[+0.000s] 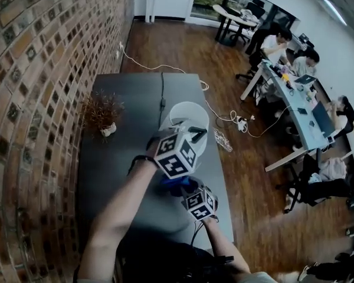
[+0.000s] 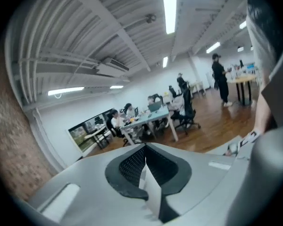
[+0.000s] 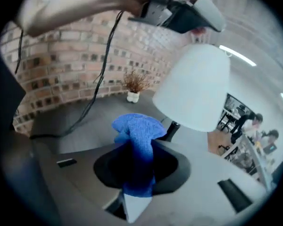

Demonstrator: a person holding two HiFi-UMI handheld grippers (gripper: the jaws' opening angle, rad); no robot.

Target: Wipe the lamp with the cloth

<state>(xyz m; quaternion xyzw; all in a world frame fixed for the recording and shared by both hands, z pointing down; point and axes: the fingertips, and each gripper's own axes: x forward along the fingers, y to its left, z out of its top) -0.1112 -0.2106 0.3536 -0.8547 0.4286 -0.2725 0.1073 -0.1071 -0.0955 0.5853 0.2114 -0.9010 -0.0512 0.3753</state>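
the right gripper [image 3: 140, 166], clenched on the blue cloth [image 3: 137, 128], sits low beside the upright lamp [image 3: 193, 86] on the table [image 1: 118, 158], its white shade just up-right, while the left gripper [image 2: 144, 173], closed empty, is at the shade's top.

Left tongs [image 2: 145, 163] held out ahead of the body, above the right ones, jaws pressed together with nothing between them. Left forearm [image 1: 119, 208] bare, stretched forward from lower left. Right tongs [image 3: 138, 171] lower and nearer the body, just under the left's marker cube, tilted down, jaws clamped on a blue cloth [image 3: 137, 128] that bunches out past the tips. Right forearm [image 1: 227, 253] comes in from lower right.
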